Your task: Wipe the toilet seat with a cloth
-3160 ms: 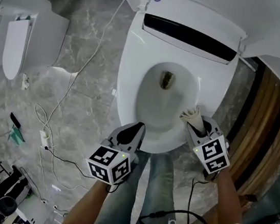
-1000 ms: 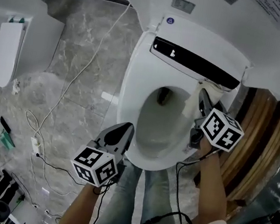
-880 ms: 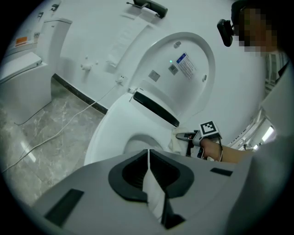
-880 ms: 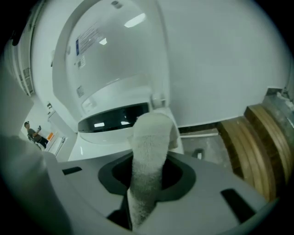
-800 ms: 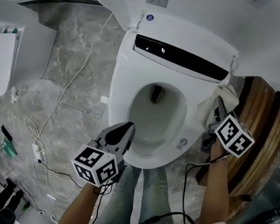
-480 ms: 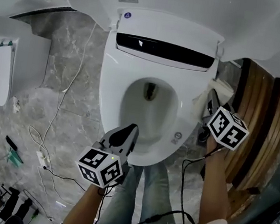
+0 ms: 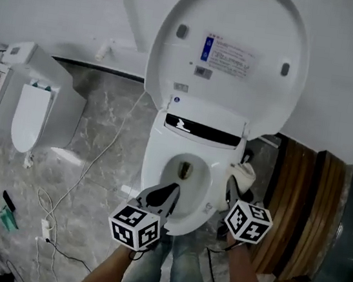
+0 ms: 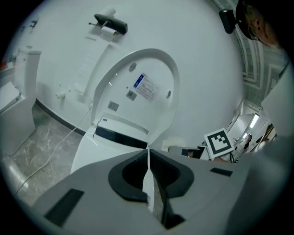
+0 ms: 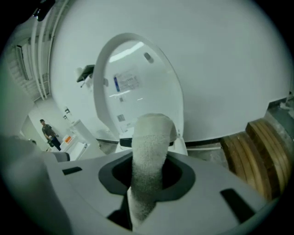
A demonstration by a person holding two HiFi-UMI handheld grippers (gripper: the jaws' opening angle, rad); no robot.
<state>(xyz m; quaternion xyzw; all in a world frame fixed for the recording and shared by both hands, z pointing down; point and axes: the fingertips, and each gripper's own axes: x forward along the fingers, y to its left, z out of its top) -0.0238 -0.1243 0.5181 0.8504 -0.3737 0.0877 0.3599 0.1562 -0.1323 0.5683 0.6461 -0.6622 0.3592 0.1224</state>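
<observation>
Only R gripper view; cloth (image 9: 149, 133) pinched, R claw (image 9: 148, 160)

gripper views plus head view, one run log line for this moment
left gripper: shut, empty | right gripper: shut on cloth | toilet seat: down | lid: raised

White fixtures on grey stone, as I log the colours.
Toilet seat (image 7: 158, 160) and lid (image 7: 245, 23) white, black strip (image 7: 202, 131) between; cloth (image 7: 245, 174) cream; floor (image 7: 92, 138) grey, marbled; wooden slats (image 7: 294, 206) brown; left claw's cube (image 7: 135, 227) and right claw's cube (image 7: 248, 221) black-and-white squares.
</observation>
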